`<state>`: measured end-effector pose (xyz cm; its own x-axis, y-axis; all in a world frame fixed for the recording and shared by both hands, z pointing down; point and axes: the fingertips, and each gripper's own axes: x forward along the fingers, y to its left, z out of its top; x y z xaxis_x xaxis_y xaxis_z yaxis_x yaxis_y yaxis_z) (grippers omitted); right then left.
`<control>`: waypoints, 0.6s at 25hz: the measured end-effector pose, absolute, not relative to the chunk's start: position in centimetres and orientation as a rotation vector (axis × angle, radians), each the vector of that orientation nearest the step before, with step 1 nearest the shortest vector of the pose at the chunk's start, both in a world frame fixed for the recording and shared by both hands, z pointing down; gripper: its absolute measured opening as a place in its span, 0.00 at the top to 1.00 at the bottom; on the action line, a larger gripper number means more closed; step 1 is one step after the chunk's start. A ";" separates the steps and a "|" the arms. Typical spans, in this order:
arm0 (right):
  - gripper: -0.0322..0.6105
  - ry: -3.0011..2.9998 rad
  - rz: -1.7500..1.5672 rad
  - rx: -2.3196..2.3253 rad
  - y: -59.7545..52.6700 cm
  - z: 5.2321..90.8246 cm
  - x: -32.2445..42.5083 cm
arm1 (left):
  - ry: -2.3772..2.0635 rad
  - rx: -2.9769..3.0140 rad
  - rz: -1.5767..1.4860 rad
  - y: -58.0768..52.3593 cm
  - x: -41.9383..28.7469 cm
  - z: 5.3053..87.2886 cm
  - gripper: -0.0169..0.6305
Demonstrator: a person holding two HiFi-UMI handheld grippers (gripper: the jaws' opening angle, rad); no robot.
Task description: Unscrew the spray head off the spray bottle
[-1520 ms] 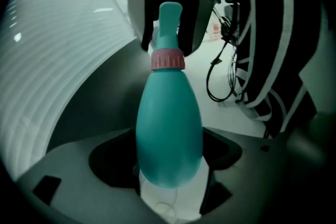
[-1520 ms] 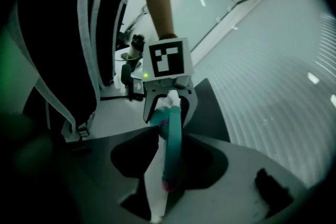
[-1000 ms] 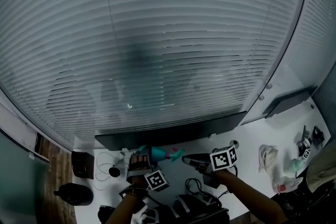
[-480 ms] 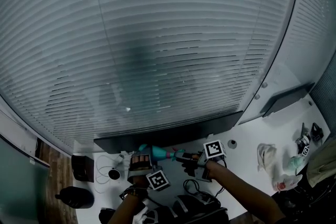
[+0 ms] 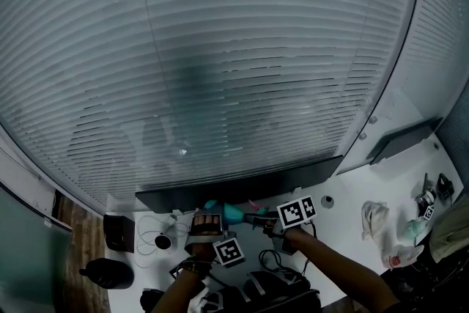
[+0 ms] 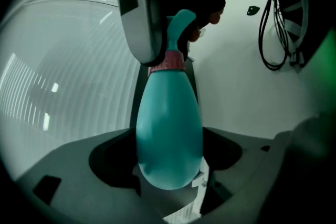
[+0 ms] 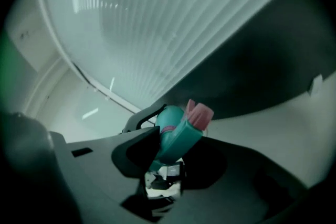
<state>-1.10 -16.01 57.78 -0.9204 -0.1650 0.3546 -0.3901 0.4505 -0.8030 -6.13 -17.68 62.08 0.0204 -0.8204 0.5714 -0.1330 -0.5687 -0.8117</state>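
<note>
Left gripper (image 5: 210, 218) is clamped on the round body of the teal spray bottle (image 6: 169, 128), holding it above the white desk (image 5: 344, 216). Right gripper (image 7: 170, 157) has its jaws closing around the teal spray head (image 7: 181, 134) with its pink nozzle, which sits between them; the pads are not clearly pressing on it.

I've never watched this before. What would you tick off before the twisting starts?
1. Spray bottle gripped at its base by the left gripper: ok.
2. Spray head between the right gripper jaws: ok.
3. Right grip firm on the head: not ok; the jaws are closing and a gap shows on one side.
4. Pink collar seated on the bottle neck, head not yet off: ok.
5. Cables away from the bottle: ok, they lie off to the side.
</note>
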 end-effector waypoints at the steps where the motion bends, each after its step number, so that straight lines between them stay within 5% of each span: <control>1: 0.76 -2.492 1.349 0.465 -15.7 57.7 -1.2 | 0.947 -1.772 -1.599 -17.4 -6.0 62.2 0.40; 15: 0.76 -2.077 -0.717 -0.156 -6.0 59.9 -2.1 | 0.191 -2.563 -1.652 -7.8 -4.1 67.5 0.40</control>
<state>-2.12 -5.99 59.88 -0.5831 -0.1564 0.7972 0.3688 0.8235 0.4312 -4.07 -7.82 67.47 0.4088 -0.1514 0.9000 -0.0581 -0.9885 -0.1399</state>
